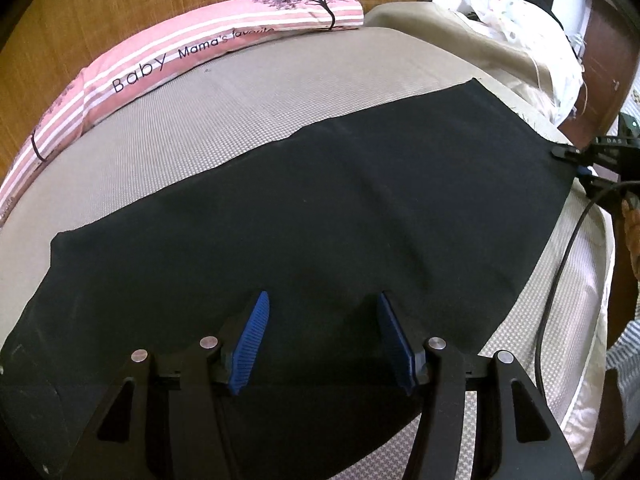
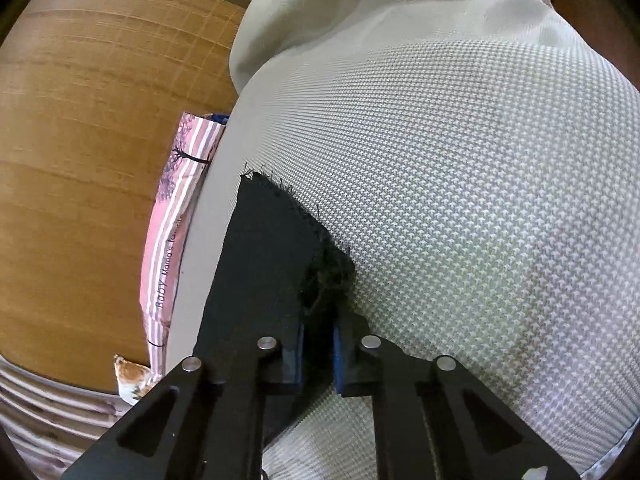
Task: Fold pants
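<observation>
Both views are evenly lit by soft daylight, brightest at the upper right of the left wrist view, where white bedding point(image 1: 516, 12) is blown out. The black pants point(image 1: 300, 216) read as a near-featureless dark mass with faint creases. The left gripper point(image 1: 324, 336) casts a soft shadow on the cloth beneath it. Fisheye distortion bows the mattress point(image 2: 480, 200) and pink pillow point(image 1: 192, 52), and dark vignetting fills the corners. Focus is sharp centrally, softer at the rims.
</observation>
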